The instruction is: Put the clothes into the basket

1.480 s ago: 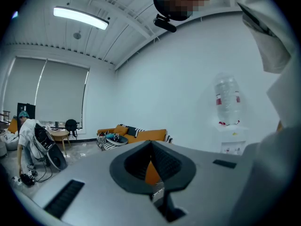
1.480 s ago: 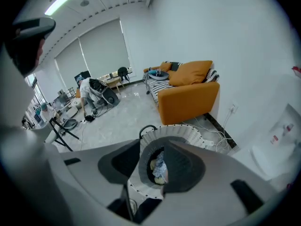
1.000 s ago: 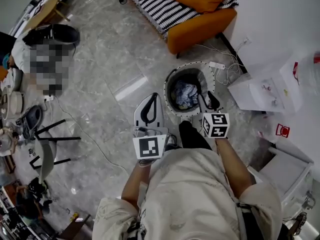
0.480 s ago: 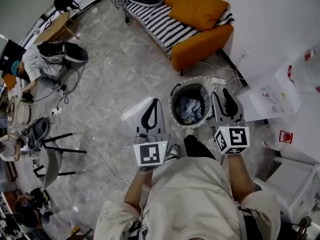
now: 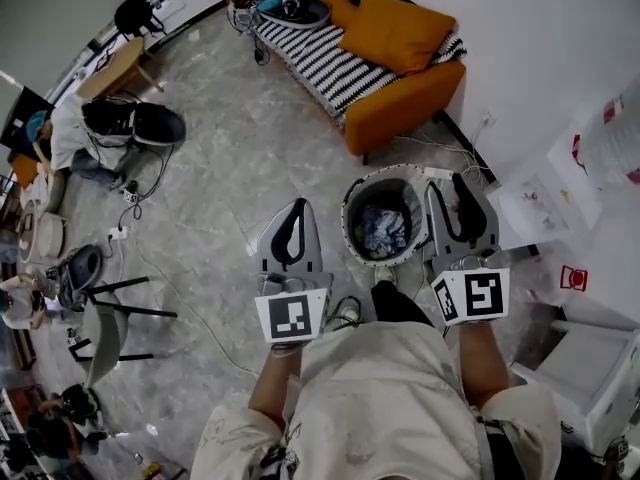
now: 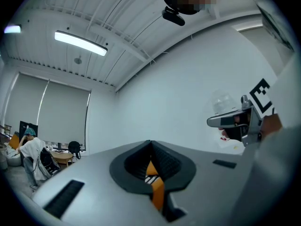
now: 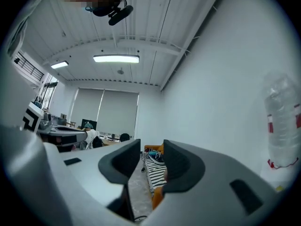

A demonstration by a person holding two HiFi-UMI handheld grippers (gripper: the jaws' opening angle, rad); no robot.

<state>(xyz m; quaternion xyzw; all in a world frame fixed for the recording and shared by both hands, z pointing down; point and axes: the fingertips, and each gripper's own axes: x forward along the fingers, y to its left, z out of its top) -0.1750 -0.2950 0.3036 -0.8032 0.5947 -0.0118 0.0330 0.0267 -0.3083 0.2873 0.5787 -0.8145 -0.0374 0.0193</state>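
Note:
The round basket (image 5: 350, 200) stands on the floor just ahead of me, and crumpled blue-and-white clothes (image 5: 382, 230) lie inside it. To the basket's left my left gripper (image 5: 299, 204) points forward, its jaws closed together at the tips with nothing in them. The left gripper view shows the same closed jaws (image 6: 151, 146) aimed at a white wall. Just right of the basket my right gripper (image 5: 460, 179) is held with a narrow gap between its empty jaws. In the right gripper view that gap (image 7: 151, 150) frames the striped sofa cover.
An orange sofa (image 5: 405, 88) with a striped cover (image 5: 318, 50) and a dark tub of items (image 5: 290, 8) stands beyond the basket. Cables and a power strip (image 5: 438, 173) lie behind it, white boxes (image 5: 535, 203) to the right. A person (image 5: 75, 133) sits at far left near stands (image 5: 110, 298).
My right gripper has drawn back from the basket's rim to its right side and risen. Both grippers and my gaze have lifted toward the sofa. The clothes stay in the basket.

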